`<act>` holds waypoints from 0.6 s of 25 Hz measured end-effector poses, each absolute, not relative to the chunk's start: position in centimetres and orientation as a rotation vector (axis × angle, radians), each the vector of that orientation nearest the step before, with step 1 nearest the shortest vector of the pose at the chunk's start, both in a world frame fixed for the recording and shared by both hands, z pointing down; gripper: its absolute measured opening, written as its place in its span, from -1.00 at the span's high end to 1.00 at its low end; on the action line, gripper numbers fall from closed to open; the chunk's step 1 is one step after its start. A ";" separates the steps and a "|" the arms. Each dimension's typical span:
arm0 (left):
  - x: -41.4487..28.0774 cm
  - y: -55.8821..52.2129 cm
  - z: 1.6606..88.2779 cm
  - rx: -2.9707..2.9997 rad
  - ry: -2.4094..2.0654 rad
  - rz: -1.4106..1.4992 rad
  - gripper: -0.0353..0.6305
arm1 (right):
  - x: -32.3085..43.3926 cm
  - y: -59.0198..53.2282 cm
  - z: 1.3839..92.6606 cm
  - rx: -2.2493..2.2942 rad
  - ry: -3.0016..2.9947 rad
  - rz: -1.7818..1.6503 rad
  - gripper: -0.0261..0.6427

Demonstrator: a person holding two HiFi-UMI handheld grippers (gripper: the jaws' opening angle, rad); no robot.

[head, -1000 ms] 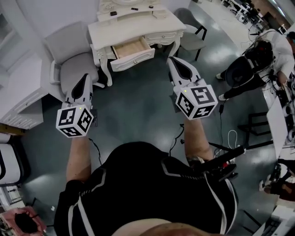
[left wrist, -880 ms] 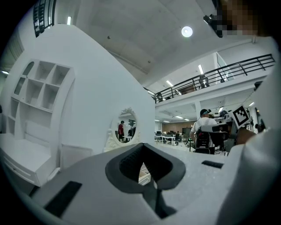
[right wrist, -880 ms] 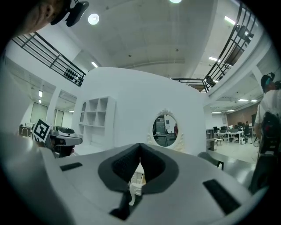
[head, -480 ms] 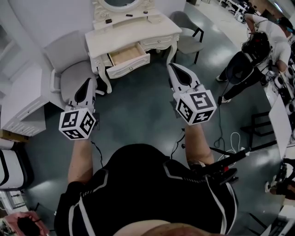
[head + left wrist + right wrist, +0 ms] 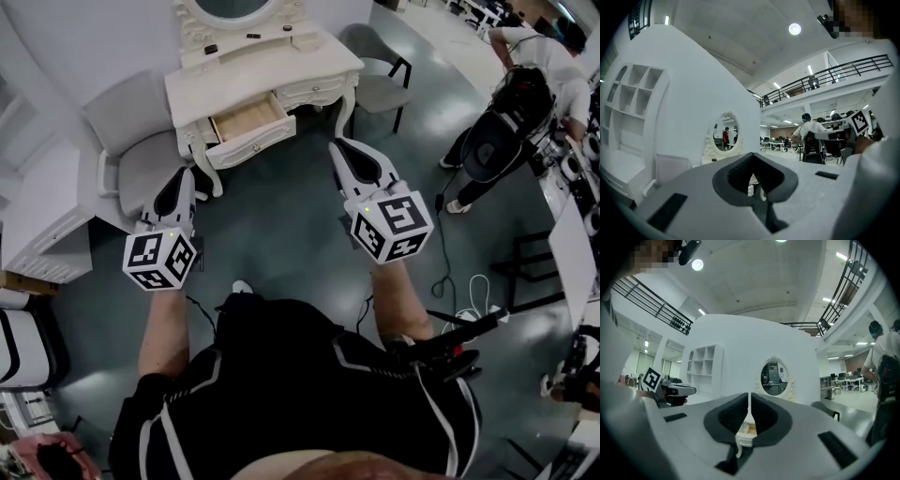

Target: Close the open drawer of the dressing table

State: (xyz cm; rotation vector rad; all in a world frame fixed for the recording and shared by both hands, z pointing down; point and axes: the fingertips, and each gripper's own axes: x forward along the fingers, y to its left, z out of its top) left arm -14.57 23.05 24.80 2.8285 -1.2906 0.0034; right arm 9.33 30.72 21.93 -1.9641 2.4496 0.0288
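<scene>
Open pale-wood drawer (image 5: 246, 127) of white ornate dressing desk (image 5: 281, 67) well ahead. Left hand-held gripper (image 5: 183, 178) jaws together; right hand-held gripper (image 5: 339, 150) jaws just cracked apart, empty. Drawer likely light, stiff, free-sliding; push front panel centre.

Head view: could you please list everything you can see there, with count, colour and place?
dressing table: one, white, top centre
drawer: one, open, wood-lined, table's front
mirror: one, oval, on the table
small items: a few, dark, tabletop
armchair: one, pale grey, left of table
chair: one, grey, black legs, right of table
cabinet: one, white, far left
bystander: one, white top, upper right
cable: one, white, floor at right
left gripper: one, white, jaws together, empty
right gripper: one, white, jaws just been opening to a slit, nothing between
wearer's torso: black top, bottom centre
</scene>
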 end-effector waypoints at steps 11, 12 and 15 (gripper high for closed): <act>-13.7 13.2 25.3 2.854 -1.223 -0.036 0.88 | 9.1 21.6 22.1 -1.994 2.445 0.034 0.84; -13.7 12.1 25.2 2.857 -1.216 -0.035 0.88 | 9.0 20.7 22.0 -1.994 2.443 0.029 0.84; -14.2 8.8 25.1 2.865 -1.201 -0.026 0.88 | 8.3 17.5 21.9 -2.004 2.438 0.021 0.86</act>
